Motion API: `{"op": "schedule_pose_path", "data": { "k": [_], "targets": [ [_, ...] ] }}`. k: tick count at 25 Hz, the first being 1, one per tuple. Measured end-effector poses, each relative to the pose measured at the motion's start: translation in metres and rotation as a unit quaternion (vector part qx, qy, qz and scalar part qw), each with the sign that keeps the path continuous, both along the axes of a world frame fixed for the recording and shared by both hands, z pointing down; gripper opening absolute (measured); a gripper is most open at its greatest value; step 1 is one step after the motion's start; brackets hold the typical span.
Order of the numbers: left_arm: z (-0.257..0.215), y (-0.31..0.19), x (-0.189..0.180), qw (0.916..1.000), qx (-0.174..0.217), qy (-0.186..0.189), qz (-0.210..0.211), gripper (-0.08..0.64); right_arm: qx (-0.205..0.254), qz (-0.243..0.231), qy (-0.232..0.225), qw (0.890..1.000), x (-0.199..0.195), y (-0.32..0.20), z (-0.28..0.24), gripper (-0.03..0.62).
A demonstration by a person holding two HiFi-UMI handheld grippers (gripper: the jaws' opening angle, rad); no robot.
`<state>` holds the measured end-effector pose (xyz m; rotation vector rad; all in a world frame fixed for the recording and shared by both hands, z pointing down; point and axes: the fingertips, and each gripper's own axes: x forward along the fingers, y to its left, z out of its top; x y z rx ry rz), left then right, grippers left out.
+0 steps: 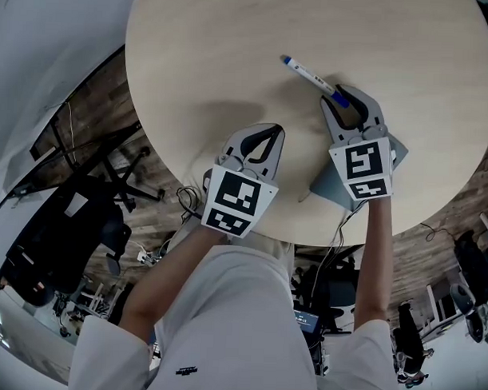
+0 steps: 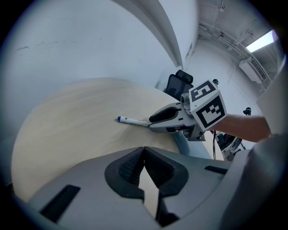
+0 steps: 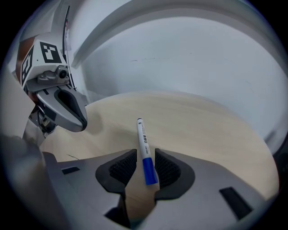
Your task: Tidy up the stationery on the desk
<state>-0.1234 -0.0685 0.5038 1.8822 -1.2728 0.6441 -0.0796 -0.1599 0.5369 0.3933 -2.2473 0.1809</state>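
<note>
A white marker with a blue cap lies on the round light-wood table, pointing up-left. My right gripper rests on the table with its jaws on either side of the marker's blue end. They are open only a little wider than the marker: a slim strip of table shows on the left, and the cap lies against the right pad. My left gripper hovers to its left over bare wood, shut, with nothing between its pads. The left gripper view shows the marker sticking out from the right gripper.
A grey-blue object sits at the table's near edge, under my right gripper. Office chairs and cables stand on the wood floor below the table. A white wall curves behind the table's far side.
</note>
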Motion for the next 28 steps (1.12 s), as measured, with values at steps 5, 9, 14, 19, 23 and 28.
{"op": "schedule_pose_path", "data": {
  "k": [5,9,14,19,23,28],
  "targets": [
    [0.001,0.002,0.001,1.0000,-0.001,0.000,0.003,0.021,0.029,-0.015,0.038,0.999,0.001,0.002,0.008,0.097],
    [0.000,0.004,0.002,1.0000,0.002,0.000,0.004,0.020,0.035,-0.008,0.035,0.999,0.000,0.001,0.006,0.086],
    [-0.001,0.009,0.002,1.0000,0.001,0.003,0.003,0.020,0.023,0.031,-0.001,0.999,0.001,0.000,-0.017,0.086],
    [-0.001,0.014,0.004,1.0000,0.002,0.009,0.001,0.020,0.013,0.061,-0.025,0.998,0.002,0.007,-0.032,0.086],
    [-0.003,0.017,0.005,0.9999,0.008,0.004,0.004,0.020,0.001,0.097,-0.046,0.994,0.007,0.018,-0.041,0.086],
    [-0.015,0.017,0.004,0.9992,0.036,0.018,-0.008,0.020,-0.024,0.171,-0.079,0.982,0.018,0.037,-0.055,0.086]
  ]
}}
